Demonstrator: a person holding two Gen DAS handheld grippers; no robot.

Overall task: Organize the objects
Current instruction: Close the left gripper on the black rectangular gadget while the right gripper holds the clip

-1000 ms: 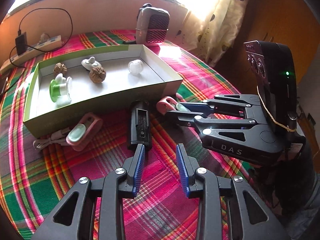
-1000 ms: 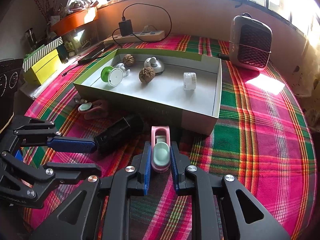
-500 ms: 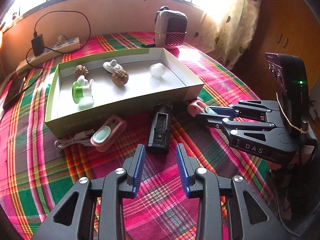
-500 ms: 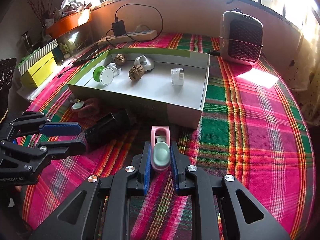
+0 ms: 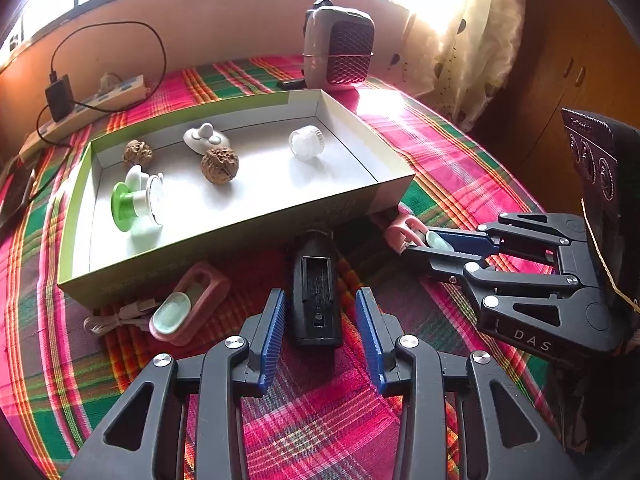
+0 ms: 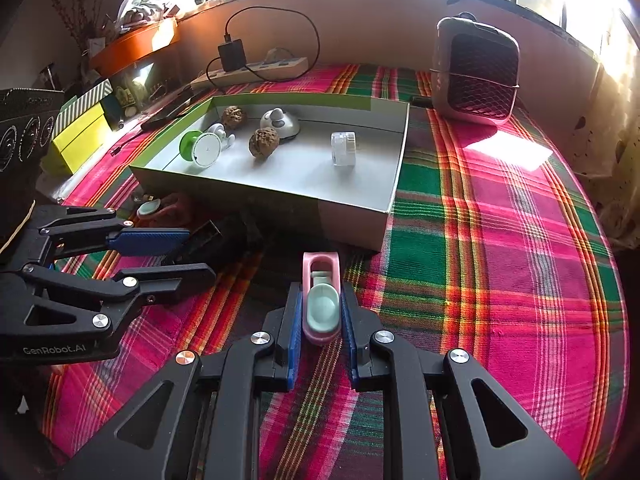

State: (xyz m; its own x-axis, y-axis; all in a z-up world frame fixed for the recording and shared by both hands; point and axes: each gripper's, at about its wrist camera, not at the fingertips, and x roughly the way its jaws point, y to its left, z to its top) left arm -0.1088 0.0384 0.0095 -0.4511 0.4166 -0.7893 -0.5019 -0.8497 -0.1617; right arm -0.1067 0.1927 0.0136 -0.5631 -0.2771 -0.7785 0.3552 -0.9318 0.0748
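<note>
My right gripper [image 6: 321,312] is shut on a pink clip with a mint pad [image 6: 321,300], held in front of the green-rimmed box [image 6: 352,220]; it also shows in the left wrist view [image 5: 416,236]. My left gripper [image 5: 320,320] is open, its blue pads on either side of a black rectangular device [image 5: 316,288] lying on the plaid cloth, apart from it. A second pink clip [image 5: 186,304] with a white cable lies left of the device. The box [image 5: 224,236] holds two walnuts, a green-and-white spool, a white gadget and a clear cap.
A grey mesh-fronted heater [image 5: 338,46] stands behind the box. A power strip with a black charger [image 6: 248,64] lies at the back. Yellow and striped boxes [image 6: 80,128] sit at the far left. A curtain [image 5: 476,40] hangs at the right.
My left gripper has moved forward so its open pads now flank the black device. My right gripper still holds the pink clip, nearly still in front of the box.
</note>
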